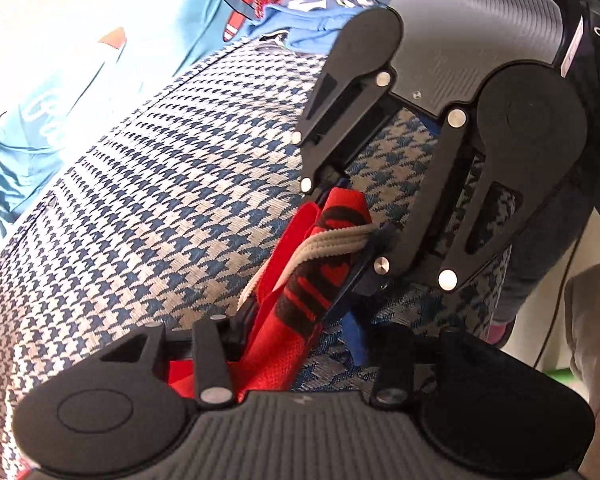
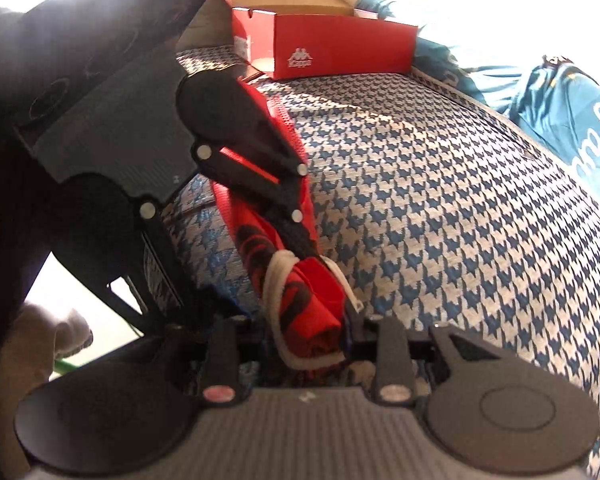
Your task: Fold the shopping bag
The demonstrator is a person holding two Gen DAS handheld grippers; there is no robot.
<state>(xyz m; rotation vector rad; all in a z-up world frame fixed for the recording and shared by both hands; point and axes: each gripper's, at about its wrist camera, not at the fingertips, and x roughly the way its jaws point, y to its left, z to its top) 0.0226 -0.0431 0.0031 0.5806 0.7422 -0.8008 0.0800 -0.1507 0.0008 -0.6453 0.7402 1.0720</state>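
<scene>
Left wrist view
Bag: the red shopping bag [image 1: 300, 280], black print on it, is rolled into a narrow bundle lying on the houndstooth cushion [image 1: 140, 208].
Band: a white elastic band [image 1: 336, 240] crosses the bundle near its far end.
Left gripper: the left gripper [image 1: 288, 344] sits low in the frame with the near end of the bundle running in between its fingers; whether the pads press the fabric is hidden, so I cannot tell.
Right gripper: the right gripper [image 1: 364, 216] comes in from the top and meets the bundle at the band.
Background: blue clothes [image 1: 40, 128] lie beyond the cushion.

Right wrist view
Bag: the same bundle [image 2: 300, 292] runs away from the camera, band [image 2: 276, 280] looped round it close to the lens.
Right gripper: the right gripper [image 2: 312, 340] has the banded end between its fingers, clenched on the roll as far as I can judge.
Left gripper: the left gripper [image 2: 300, 236] lies along the far part of the bundle.
Box: a red shoe box [image 2: 340, 48] stands open at the far edge of the cushion.

Risk
Unrolling: if either grip eases before the band is fully seated, the slippery fabric would likely spring open.
Band slip: the band sits near one end; a pull along the roll could drag it off.
Snag: the fingers crowd each other, so the band could catch on a pad.
</scene>
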